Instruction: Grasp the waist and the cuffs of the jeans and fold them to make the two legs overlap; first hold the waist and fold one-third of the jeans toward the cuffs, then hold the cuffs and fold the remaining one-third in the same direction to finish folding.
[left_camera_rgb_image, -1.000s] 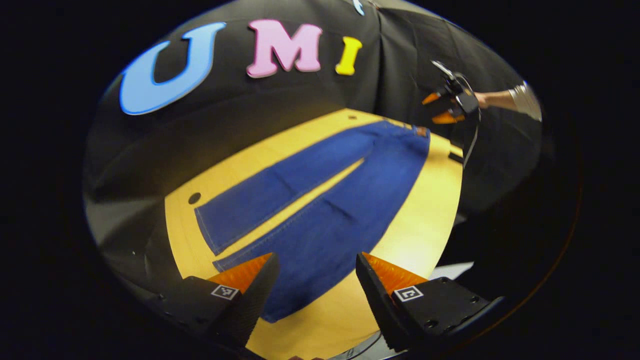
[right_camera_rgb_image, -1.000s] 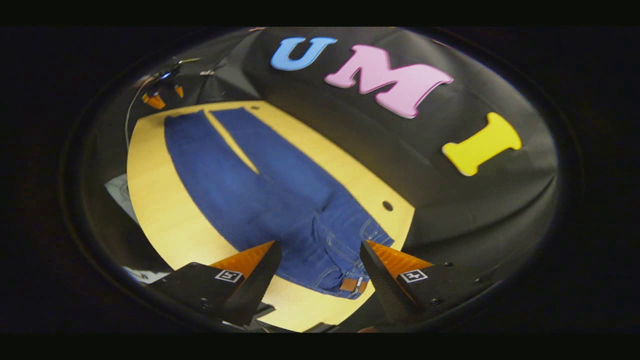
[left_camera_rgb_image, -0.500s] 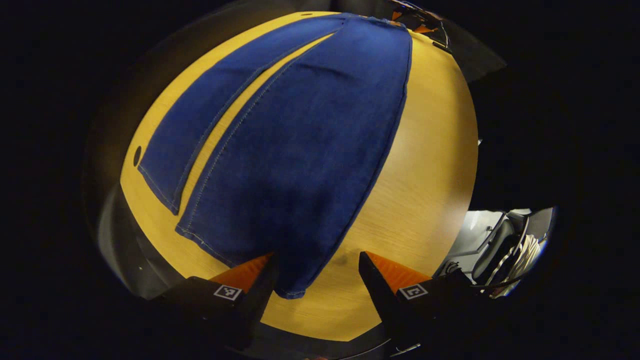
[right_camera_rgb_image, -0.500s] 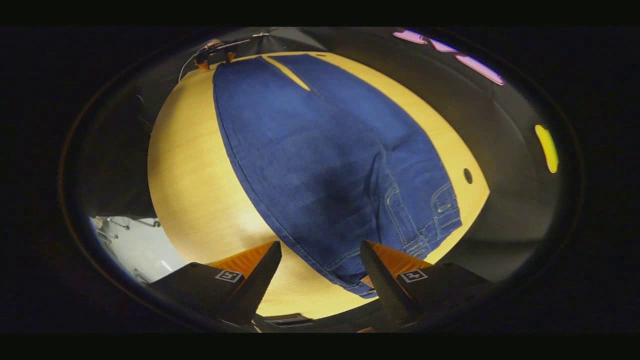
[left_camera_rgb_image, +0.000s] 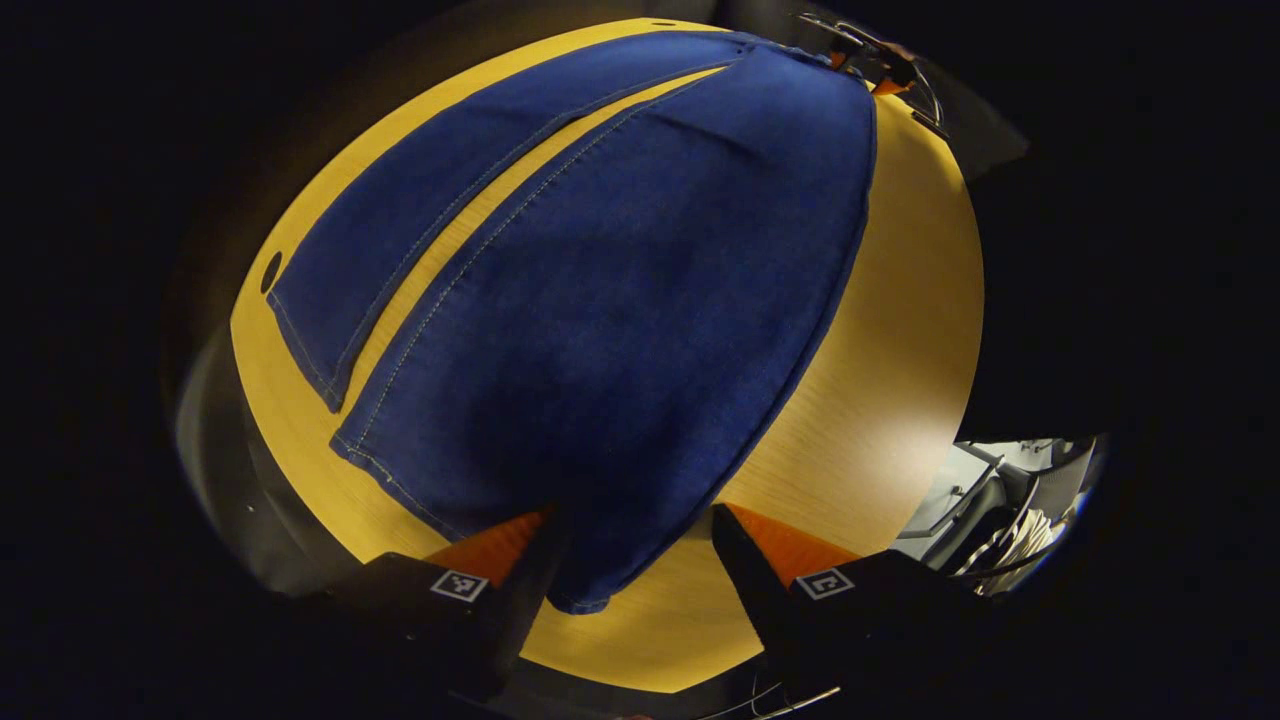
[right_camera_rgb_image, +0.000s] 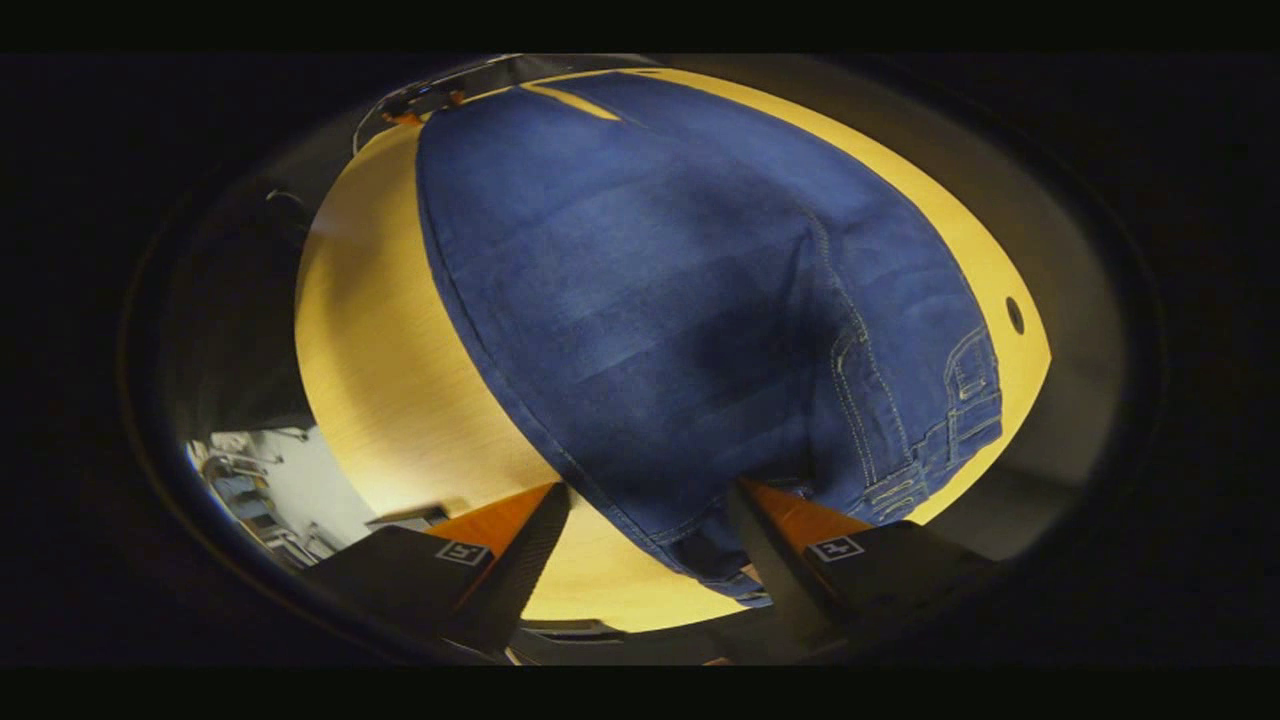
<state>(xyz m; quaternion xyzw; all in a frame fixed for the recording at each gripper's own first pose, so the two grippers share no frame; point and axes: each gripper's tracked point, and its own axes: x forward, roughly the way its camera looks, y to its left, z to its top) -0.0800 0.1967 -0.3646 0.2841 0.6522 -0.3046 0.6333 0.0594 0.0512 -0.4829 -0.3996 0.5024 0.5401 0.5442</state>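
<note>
Jeans (left_camera_rgb_image: 620, 300) lie flat on the yellow wooden table (left_camera_rgb_image: 880, 330), legs spread in a narrow V, a strip of tabletop showing between them.

Left gripper (left_camera_rgb_image: 630, 560): low over the near leg's cuff (left_camera_rgb_image: 575, 590), jaws apart, the cuff corner lying between the fingers; contact with the cloth cannot be told. Far off at the waist end, the other gripper is small and partly cut off.

Right gripper (right_camera_rgb_image: 650, 535): low over the waist (right_camera_rgb_image: 730, 570), jaws apart, the waistband corner between them; its right finger (right_camera_rgb_image: 775, 545) overlaps the denim edge. Pocket stitching and belt loops (right_camera_rgb_image: 965, 375) visible to the right.

Writing: square coded markers on each finger block, not readable as text. No brand legible on the jeans.

Round hole (right_camera_rgb_image: 1015, 315) in the tabletop near the waist. Pale clutter beyond the table's edge, indistinct.
</note>
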